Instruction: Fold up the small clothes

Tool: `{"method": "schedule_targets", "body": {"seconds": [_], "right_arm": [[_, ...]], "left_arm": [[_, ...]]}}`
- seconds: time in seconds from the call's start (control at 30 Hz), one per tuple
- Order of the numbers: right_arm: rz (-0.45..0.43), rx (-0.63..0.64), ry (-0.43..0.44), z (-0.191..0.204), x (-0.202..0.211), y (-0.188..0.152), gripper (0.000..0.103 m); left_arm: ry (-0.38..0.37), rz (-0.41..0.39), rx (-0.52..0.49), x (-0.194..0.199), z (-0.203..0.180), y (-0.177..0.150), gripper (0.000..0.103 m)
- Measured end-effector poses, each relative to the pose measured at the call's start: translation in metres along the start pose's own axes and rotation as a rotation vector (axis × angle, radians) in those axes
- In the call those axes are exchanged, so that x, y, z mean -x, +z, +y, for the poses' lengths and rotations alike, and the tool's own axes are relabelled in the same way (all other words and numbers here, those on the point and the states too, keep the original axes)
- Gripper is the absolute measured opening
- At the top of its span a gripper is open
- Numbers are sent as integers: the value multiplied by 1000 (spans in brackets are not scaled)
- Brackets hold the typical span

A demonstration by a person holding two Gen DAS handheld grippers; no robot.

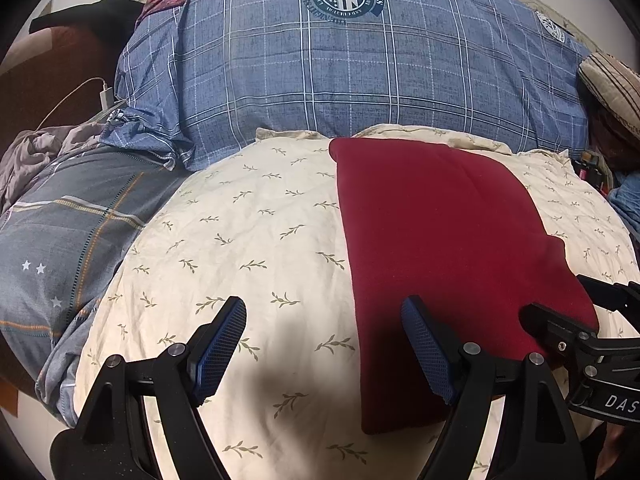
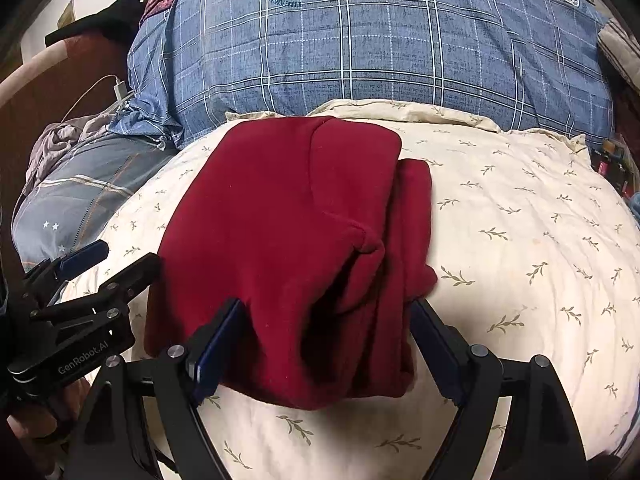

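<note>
We see the left gripper [image 1: 324, 354] spread wide, empty; right gripper [image 2: 326, 346] spread, straddling folded red garment [image 2: 288, 240] on cream bedsheet [image 2: 520, 240], blue plaid pillow [image 2: 360, 48] above.

bed [image 2: 520, 208] | cream leaf-print sheet | folded red garment [image 2: 288, 240], blue plaid pillow [image 2: 380, 48]

Left gripper [image 1: 324, 354]: both fingers spread wide, pitched downward, nothing clamped between the pads. Right gripper [image 2: 326, 346]: both fingers equally wide, pitched downward, pads not pressing on anything.
</note>
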State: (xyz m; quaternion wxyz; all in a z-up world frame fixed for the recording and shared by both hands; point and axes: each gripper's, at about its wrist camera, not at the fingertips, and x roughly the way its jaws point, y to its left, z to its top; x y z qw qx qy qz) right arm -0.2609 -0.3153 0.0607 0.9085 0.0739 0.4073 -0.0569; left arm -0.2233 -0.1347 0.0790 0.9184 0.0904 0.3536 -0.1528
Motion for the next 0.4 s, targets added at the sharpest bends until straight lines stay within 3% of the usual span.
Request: {"method": "schedule_targets", "body": {"seconds": [0.27,0.4], "right_arm": [[-4,-3,5,0,0,0,85],[-20,-6,-1,-12,6,9,85]], "left_arm": [[-16,-33,11,2,2,0,78],[-23,-20,38,-4,21,8,79]]}}
